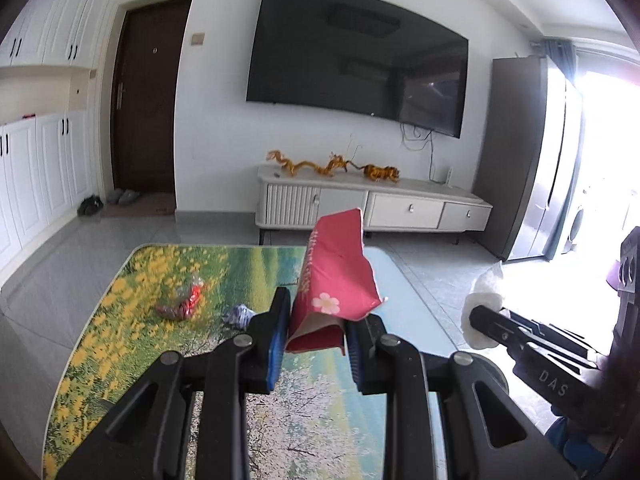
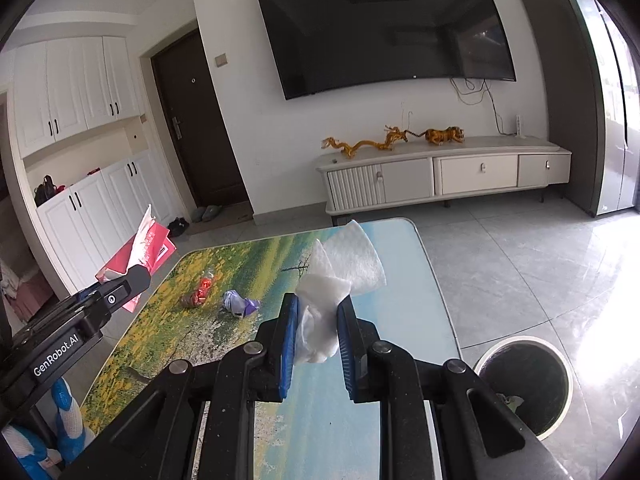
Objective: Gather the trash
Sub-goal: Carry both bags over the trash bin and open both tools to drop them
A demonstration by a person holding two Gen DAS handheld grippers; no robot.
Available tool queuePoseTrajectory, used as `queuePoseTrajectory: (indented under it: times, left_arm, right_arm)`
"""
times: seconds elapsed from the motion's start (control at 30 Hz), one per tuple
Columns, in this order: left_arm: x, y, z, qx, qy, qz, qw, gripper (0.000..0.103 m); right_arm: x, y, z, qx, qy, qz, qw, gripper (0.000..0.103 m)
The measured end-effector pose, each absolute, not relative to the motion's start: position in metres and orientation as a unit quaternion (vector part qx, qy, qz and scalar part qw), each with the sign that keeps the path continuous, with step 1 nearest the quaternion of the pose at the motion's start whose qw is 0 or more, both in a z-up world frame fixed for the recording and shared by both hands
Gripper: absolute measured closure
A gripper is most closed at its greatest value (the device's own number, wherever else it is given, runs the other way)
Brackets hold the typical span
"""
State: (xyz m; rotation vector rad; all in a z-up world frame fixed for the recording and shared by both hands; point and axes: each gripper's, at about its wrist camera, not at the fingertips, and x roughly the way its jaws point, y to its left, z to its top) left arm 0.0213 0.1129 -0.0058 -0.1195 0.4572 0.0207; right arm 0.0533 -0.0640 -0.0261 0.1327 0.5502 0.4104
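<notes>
My left gripper (image 1: 318,322) is shut on a crumpled red paper box (image 1: 336,276) with a white flower print, held up above the table. The same box (image 2: 138,256) shows at the left of the right wrist view, in the left gripper (image 2: 132,276). My right gripper (image 2: 318,316) is shut on white tissue (image 2: 344,272), also lifted over the table. In the left wrist view that tissue (image 1: 482,308) sits at the tip of the right gripper (image 1: 480,318). On the table lie a clear wrapper with red print (image 1: 184,300) (image 2: 200,290) and a small purple-white wad (image 1: 239,315) (image 2: 239,304).
The table (image 1: 120,320) (image 2: 400,256) carries a landscape-print cover. A round dark bin (image 2: 524,384) stands on the tiled floor at its right. Behind are a white TV console (image 1: 400,204) with gold figurines, a wall TV, a dark door and white cabinets.
</notes>
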Motion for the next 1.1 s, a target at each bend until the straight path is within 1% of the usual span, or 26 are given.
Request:
queuePoseTrajectory:
  times: [0.27,0.57,0.83,1.1]
  left_arm:
    - [-0.006,0.101,0.015,-0.042,0.198,0.015,0.979,0.078]
    - [-0.011,0.090,0.021,-0.031,0.192,0.025,0.981,0.078]
    - [0.010,0.078,0.015,-0.016,0.212,0.025,0.977,0.078]
    - [0.045,0.031,0.008,0.009,0.243,-0.014,0.970,0.078]
  right_arm:
    - [0.029,-0.071,-0.009,0.065,0.240,0.202,0.947,0.085]
    - [0.021,-0.082,-0.005,0.069,0.223,0.196,0.952,0.085]
    - [0.033,-0.108,-0.017,0.089,0.233,0.170,0.954,0.085]
    - [0.048,-0.157,-0.029,0.115,0.236,0.126,0.957,0.084]
